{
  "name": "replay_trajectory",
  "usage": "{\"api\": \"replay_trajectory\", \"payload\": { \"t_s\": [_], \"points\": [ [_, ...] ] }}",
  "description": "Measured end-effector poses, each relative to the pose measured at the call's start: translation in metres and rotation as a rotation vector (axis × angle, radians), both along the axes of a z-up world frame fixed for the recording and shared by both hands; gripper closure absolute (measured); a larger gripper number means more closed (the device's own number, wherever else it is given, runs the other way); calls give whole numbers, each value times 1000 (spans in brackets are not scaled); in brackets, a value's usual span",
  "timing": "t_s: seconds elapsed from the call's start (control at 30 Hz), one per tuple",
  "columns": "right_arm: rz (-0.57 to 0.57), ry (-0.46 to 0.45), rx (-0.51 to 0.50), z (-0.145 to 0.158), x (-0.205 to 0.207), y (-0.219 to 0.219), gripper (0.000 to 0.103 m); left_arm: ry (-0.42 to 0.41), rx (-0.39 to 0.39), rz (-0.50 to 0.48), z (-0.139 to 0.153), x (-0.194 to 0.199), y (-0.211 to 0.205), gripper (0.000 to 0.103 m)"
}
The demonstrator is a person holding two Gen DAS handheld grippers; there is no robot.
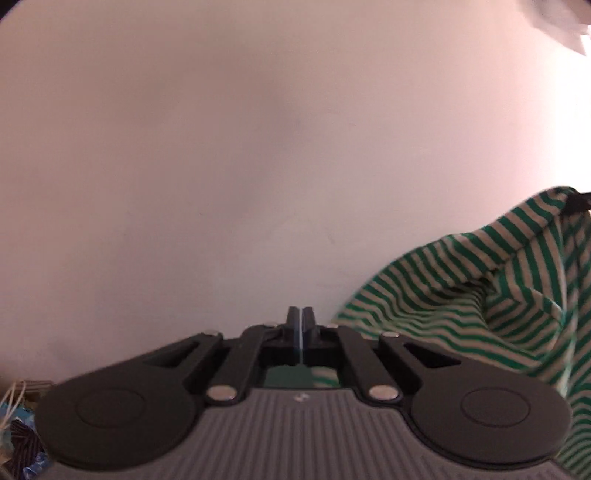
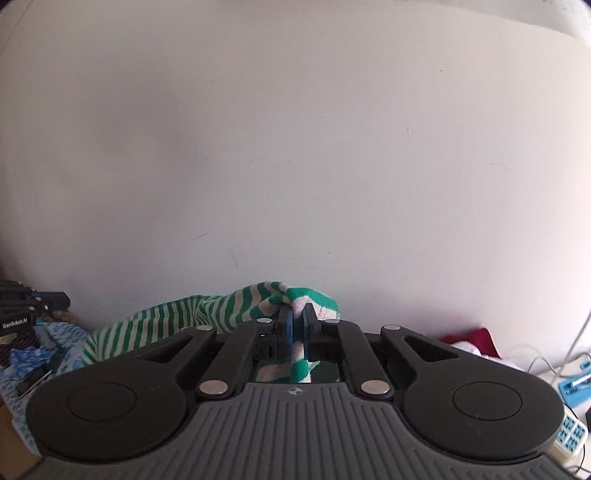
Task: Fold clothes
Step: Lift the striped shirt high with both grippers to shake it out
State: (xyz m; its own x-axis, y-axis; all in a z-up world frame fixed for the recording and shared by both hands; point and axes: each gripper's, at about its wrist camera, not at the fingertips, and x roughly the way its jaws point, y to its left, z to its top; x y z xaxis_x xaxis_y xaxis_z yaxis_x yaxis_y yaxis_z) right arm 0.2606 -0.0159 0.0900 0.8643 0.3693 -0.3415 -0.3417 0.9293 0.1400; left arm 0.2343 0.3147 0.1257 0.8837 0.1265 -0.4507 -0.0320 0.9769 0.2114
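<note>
Hard to make out at the lower left of the left wrist view: a blurred heap point(image 1: 22, 439) of string, dark striped cloth and something blue, cut off by the frame edge. At 1 o'clock in the same view, a white crumpled shape point(image 1: 557, 22), too blurred to name.

In the right wrist view, at 4 o'clock, cut off behind the tool body: a red cloth point(image 2: 476, 341), thin white cables point(image 2: 546, 363) and a blue tray point(image 2: 574, 387). At 8 o'clock, blue-patterned fabric point(image 2: 48, 343), partly hidden.

Striped shirt point(image 2: 184, 317), green and cream, soft and rumpled. Bunched up at 12 o'clock of the right tongs point(image 2: 297, 321), clamped tight between the two fingers, a strip of it showing below the fingers too. From there, trailing down toward 9 o'clock. In the left wrist view, hanging in deep folds at 3 to 4 o'clock point(image 1: 480, 295), lifted at its top corner by a dark tip at the frame edge.

Left tongs point(image 1: 300, 321) pressed closed; a patch of green and stripes visible just behind the fingers, but whether cloth sits between them cannot be told.

Behind everything, a plain pale wall point(image 2: 295, 147), lightly scuffed.

Readable writing: "GenRobot.AI" on a black tool point(image 2: 16, 321) at 9 o'clock in the right wrist view.
</note>
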Motion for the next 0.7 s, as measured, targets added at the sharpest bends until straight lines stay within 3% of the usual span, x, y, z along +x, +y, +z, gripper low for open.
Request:
{"api": "replay_trajectory", "payload": {
  "t_s": [0.13, 0.23, 0.33, 0.37, 0.4, 0.47, 0.5, 0.53, 0.6, 0.67, 0.7],
  "points": [
    [-32, 20, -34, -46, 82, 20, 98, 70, -45, 97, -28, 84, 10, 103],
    [-90, 66, -152, -108, 134, 41, 98, 195, -68, 76, -82, 112, 5, 103],
    [-134, 131, -299, -172, 167, 48, 98, 315, -50, 26, -134, 112, -7, 101],
    [-135, 146, -322, -186, 173, 46, 97, 355, -43, 9, -151, 111, -11, 87],
    [-132, 174, -304, -192, 177, 40, 95, 395, -36, -9, -169, 110, -16, 82],
    [-123, 240, -217, -194, 184, 23, 77, 474, -22, -44, -203, 108, -24, 77],
    [-116, 256, -158, -189, 184, 13, 72, 502, -45, -71, -212, 104, -28, 69],
    [-90, 258, -99, -181, 180, 4, 62, 513, -63, -101, -216, 97, -30, 65],
    [-15, 255, -21, -165, 168, -7, 51, 502, -21, -149, -225, 85, -42, 28],
    [71, 260, -55, -158, 160, -4, 30, 483, 65, -177, -235, 87, -59, 13],
    [109, 276, -86, -157, 157, 1, 29, 473, 111, -190, -240, 89, -68, 16]
  ]
}}
